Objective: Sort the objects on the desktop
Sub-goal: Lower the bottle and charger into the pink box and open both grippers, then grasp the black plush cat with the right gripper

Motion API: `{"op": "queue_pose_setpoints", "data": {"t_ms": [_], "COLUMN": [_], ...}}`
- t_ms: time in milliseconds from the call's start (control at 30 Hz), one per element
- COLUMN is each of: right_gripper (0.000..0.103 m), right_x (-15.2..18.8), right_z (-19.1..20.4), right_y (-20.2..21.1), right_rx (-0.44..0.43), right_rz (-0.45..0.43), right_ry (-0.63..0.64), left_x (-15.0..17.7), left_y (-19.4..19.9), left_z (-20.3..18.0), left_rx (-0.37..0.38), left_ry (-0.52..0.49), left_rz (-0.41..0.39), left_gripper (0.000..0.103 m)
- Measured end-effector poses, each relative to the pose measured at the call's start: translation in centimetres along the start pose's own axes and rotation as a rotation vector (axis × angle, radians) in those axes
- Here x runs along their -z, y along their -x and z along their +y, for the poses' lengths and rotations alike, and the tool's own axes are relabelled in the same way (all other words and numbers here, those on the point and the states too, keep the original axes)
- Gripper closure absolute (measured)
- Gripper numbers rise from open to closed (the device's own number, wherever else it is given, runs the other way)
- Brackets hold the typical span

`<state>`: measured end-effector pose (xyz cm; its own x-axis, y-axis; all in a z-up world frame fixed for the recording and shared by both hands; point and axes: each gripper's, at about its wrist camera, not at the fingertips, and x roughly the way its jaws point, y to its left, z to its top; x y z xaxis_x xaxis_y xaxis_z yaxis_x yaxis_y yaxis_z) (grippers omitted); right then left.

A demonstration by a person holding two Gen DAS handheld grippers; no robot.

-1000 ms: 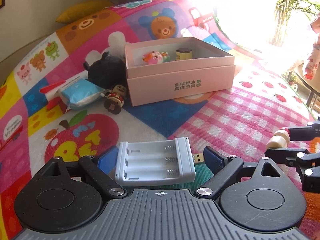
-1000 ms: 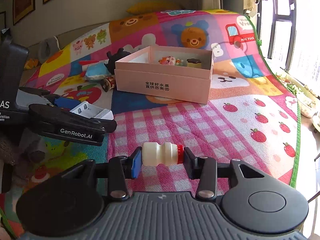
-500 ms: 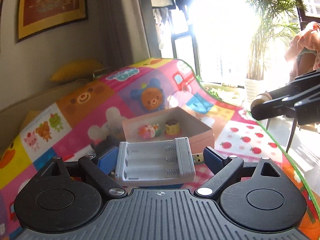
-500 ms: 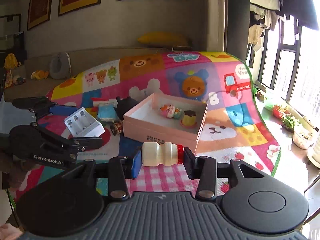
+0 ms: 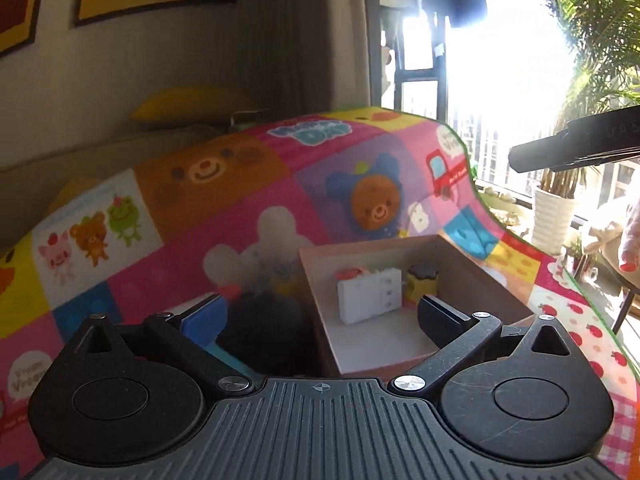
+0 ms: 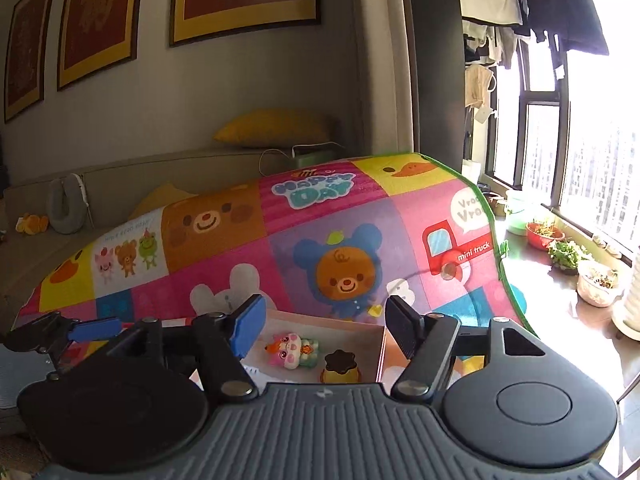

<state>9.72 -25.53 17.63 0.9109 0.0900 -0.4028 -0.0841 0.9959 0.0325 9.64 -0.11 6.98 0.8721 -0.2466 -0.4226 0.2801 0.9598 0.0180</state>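
My left gripper (image 5: 320, 314) hangs over the near left corner of the pink box (image 5: 376, 344). Its jaws are opening and nothing is between them. The white battery holder (image 5: 370, 296) lies inside the box beside a yellow pudding toy (image 5: 422, 282). My right gripper (image 6: 326, 326) is above the same box (image 6: 344, 330), and its jaws are also opening with nothing between them. Below it sit a pink animal toy (image 6: 292, 350) and the pudding toy (image 6: 340, 368). The small milk bottle shows in neither view.
A black plush (image 5: 264, 328) lies just left of the box on the colourful play mat (image 5: 208, 208). The mat's green edge (image 6: 500, 248) drops off at the right, toward plant pots (image 6: 560, 248) by the window. A person's hand (image 5: 628, 248) is at the far right.
Both grippers rose and moved over the box. The left one let go of the battery holder, which now lies in the box. The right jaws spread and the bottle is gone from them.
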Motion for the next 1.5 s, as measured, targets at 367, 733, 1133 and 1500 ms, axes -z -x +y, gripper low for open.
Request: {"op": "queue_pose_setpoints", "data": {"t_ms": [367,733,1133,1500], "right_gripper": [0.028,0.028,0.045,0.058], "right_x": [2.2,3.4,4.6,9.2], "right_z": [6.3,20.2,21.7,17.7], "right_y": [-6.2,-15.2,-19.3,-8.4], "right_rx": [-0.084,-0.081,-0.103,-0.371], "right_rz": [0.162,0.252,0.417,0.567], "right_ry": [0.067,0.391,0.352,0.287], "left_x": [8.9,10.8,11.1,11.6], "left_y": [3.4,4.0,5.0,7.2], "left_z": [7.3,8.8,10.1,6.9], "left_rx": [-0.169,-0.139,-0.118,0.014], "left_ry": [0.129,0.219,0.313,0.205], "left_rz": [0.167,0.148,0.109,0.156], "left_gripper": [0.0,0.0,0.0,0.0]}}
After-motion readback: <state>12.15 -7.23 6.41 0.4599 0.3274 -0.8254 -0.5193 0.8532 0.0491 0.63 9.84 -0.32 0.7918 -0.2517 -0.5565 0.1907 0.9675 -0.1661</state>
